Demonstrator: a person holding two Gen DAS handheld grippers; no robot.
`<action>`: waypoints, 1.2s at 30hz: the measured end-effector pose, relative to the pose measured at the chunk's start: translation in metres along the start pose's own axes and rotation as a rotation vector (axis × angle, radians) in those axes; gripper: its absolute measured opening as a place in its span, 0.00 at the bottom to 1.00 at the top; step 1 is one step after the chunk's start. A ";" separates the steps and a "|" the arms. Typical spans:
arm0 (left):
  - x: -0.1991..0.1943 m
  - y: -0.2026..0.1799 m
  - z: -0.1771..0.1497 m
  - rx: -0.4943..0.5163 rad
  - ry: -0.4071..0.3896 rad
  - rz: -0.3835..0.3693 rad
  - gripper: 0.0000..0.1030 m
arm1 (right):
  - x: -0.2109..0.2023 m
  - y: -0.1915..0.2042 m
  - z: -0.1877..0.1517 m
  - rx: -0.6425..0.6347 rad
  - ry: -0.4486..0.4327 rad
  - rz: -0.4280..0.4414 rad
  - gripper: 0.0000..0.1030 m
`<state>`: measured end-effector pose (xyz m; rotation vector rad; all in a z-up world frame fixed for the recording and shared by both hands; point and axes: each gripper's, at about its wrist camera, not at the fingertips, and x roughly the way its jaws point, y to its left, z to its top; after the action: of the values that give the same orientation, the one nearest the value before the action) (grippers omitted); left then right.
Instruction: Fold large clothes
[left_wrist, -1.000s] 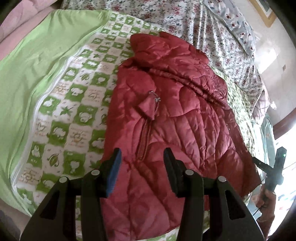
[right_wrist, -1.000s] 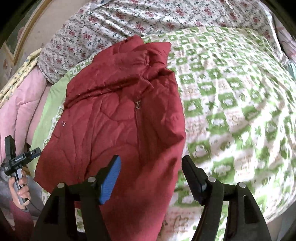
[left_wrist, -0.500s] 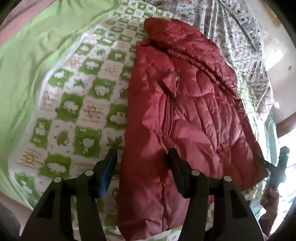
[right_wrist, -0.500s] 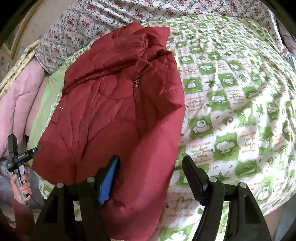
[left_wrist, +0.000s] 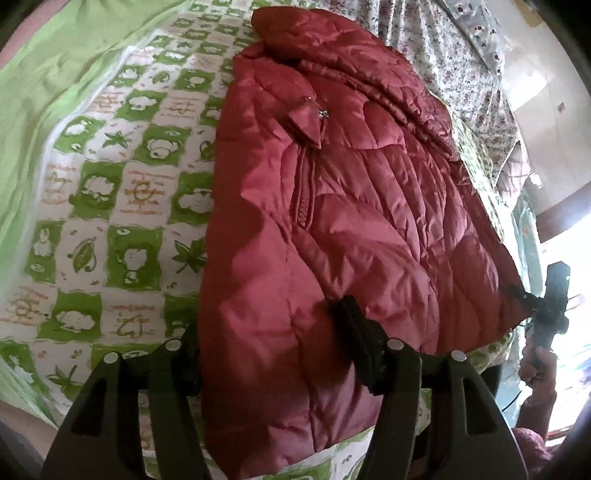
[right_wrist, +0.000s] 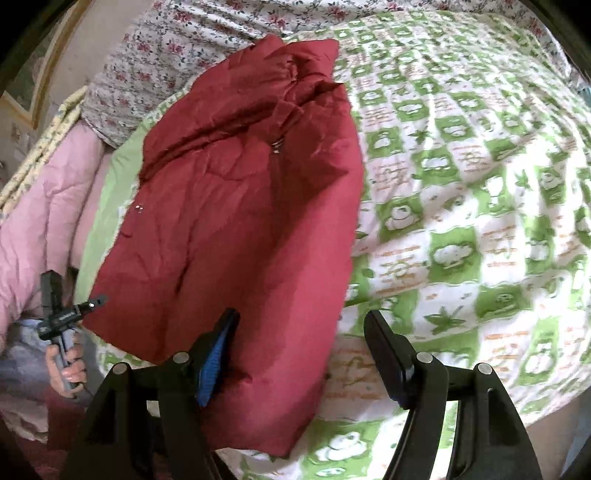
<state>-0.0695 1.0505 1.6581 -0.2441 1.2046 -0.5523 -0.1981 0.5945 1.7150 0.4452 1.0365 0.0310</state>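
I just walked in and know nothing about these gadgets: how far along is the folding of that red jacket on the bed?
Early on. The red jacket lies zipped on the green checked quilt, looking already narrowed, though I can't be sure. In hand: the left gripper, jaws just opening, straddles its near edge without pinching; the right gripper hangs open over the hem's other corner. Left: grasping the hem and folding it up toward the collar.

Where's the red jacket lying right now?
The red jacket lies flat on the green-and-white checked quilt, collar toward the floral bedding; its near edge sits between both grippers' fingers.
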 end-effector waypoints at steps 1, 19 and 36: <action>0.001 0.001 0.000 -0.008 0.005 -0.014 0.58 | 0.003 0.002 0.000 -0.001 0.004 0.007 0.69; -0.009 -0.017 -0.005 0.071 -0.045 -0.112 0.20 | -0.002 0.010 -0.012 -0.038 -0.033 0.130 0.31; -0.086 -0.047 0.028 0.158 -0.280 -0.162 0.16 | -0.047 0.022 0.016 -0.037 -0.199 0.308 0.24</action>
<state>-0.0781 1.0530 1.7601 -0.2757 0.8696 -0.7253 -0.2055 0.5980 1.7687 0.5600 0.7641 0.2752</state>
